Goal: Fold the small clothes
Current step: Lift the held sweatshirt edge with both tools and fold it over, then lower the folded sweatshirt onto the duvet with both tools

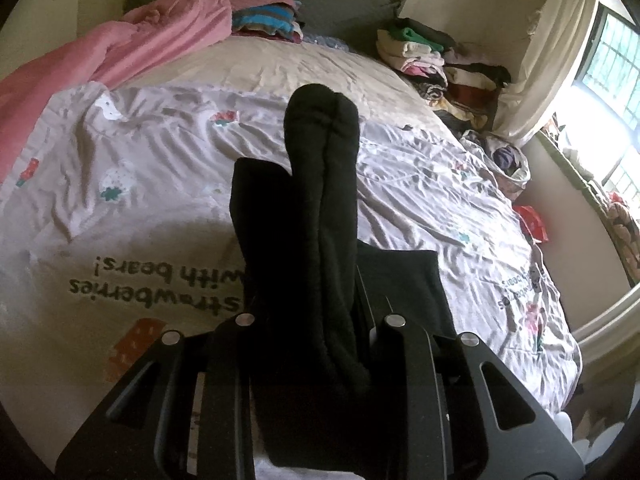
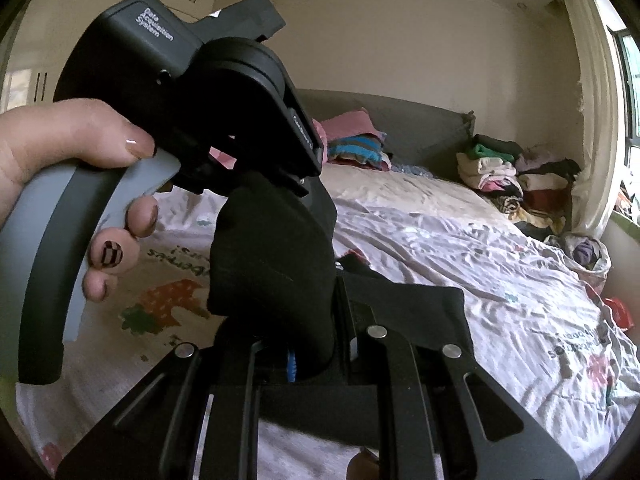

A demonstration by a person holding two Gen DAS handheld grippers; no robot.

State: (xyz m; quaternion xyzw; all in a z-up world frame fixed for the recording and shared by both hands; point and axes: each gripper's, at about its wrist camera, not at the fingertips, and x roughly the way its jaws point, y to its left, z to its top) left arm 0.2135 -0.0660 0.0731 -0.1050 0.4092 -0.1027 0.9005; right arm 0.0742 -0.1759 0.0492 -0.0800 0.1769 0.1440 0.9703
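Note:
A black sock pair (image 1: pixel 316 216) is held above the bed. In the left wrist view it lies between my left gripper's (image 1: pixel 316 320) fingers, toes pointing away, with a second black piece (image 1: pixel 400 284) beside it. In the right wrist view my right gripper (image 2: pixel 316 320) is shut on the same black fabric (image 2: pixel 276 260), and the left gripper's body (image 2: pixel 192 92), held by a hand, sits just above and in front of it. The fingertips of both grippers are hidden by the fabric.
The bed has a pale quilt (image 1: pixel 160 184) with strawberry prints and text. A pink blanket (image 1: pixel 120 48) lies at the far left. Folded clothes (image 1: pixel 268 20) sit by the headboard. A pile of clothes (image 1: pixel 440 60) fills the far right corner by the window.

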